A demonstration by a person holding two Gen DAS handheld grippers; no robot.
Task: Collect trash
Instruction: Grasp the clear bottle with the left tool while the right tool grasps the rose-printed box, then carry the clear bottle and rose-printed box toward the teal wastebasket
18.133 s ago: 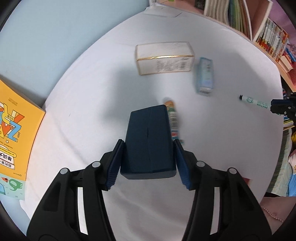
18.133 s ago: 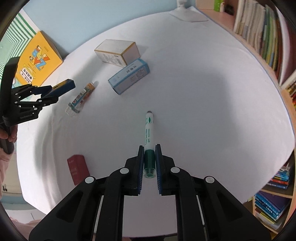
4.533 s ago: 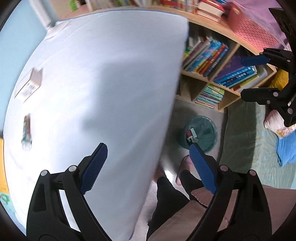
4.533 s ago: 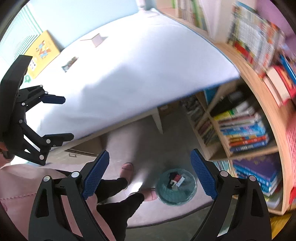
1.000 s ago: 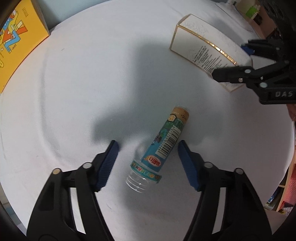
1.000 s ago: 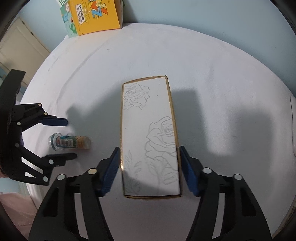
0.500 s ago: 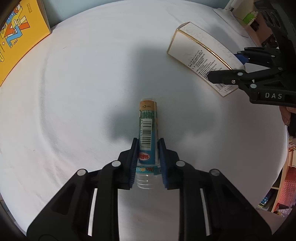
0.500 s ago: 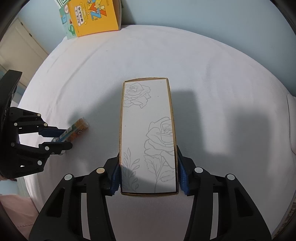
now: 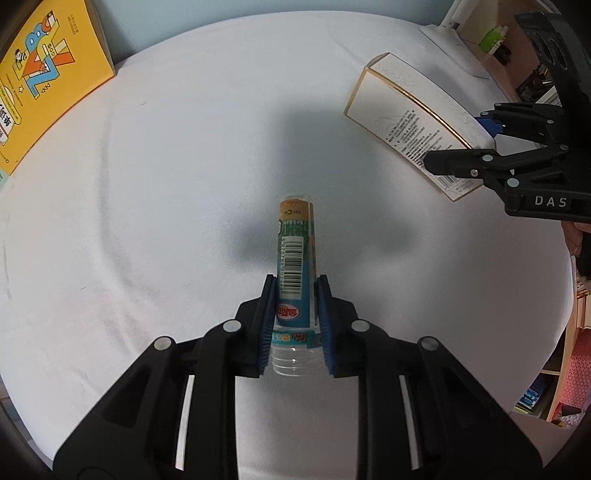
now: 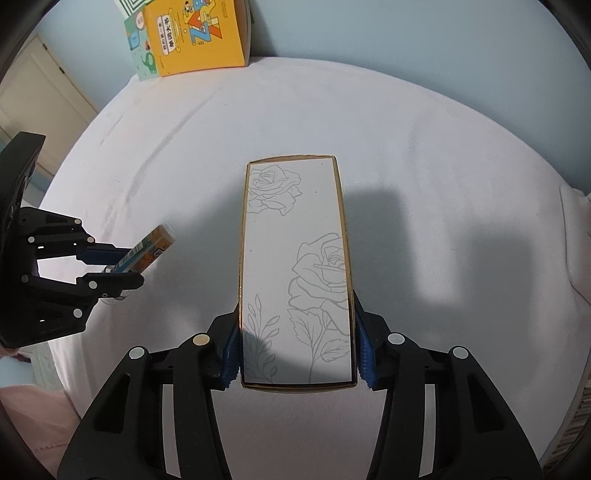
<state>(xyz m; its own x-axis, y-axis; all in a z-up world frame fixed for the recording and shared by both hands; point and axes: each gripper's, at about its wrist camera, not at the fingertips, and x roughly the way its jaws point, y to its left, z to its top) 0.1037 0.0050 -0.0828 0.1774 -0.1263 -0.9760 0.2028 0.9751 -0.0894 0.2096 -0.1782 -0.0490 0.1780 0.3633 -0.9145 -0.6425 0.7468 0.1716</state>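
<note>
A small clear plastic bottle (image 9: 295, 251) with a teal label and barcode is clamped between the blue pads of my left gripper (image 9: 294, 295), lifted a little off the white table (image 9: 166, 184). In the right wrist view the same bottle (image 10: 147, 253) tilts up out of the left gripper (image 10: 110, 266) at the far left. My right gripper (image 10: 297, 345) is shut on a long white box (image 10: 295, 258) with gold edges and rose drawings. That box (image 9: 410, 125) also shows in the left wrist view, with the right gripper (image 9: 461, 142) on its near end.
An orange-yellow book (image 10: 195, 35) leans against the pale blue wall at the table's far edge; the same book (image 9: 40, 77) is top left in the left wrist view. Bookshelves (image 9: 517, 44) stand beyond the table's right side. A white lamp base (image 9: 447, 31) sits at the far edge.
The left gripper closed on the bottle, turned it in line with its fingers, and raised it slightly. The right gripper closed on the sides of the white box.
</note>
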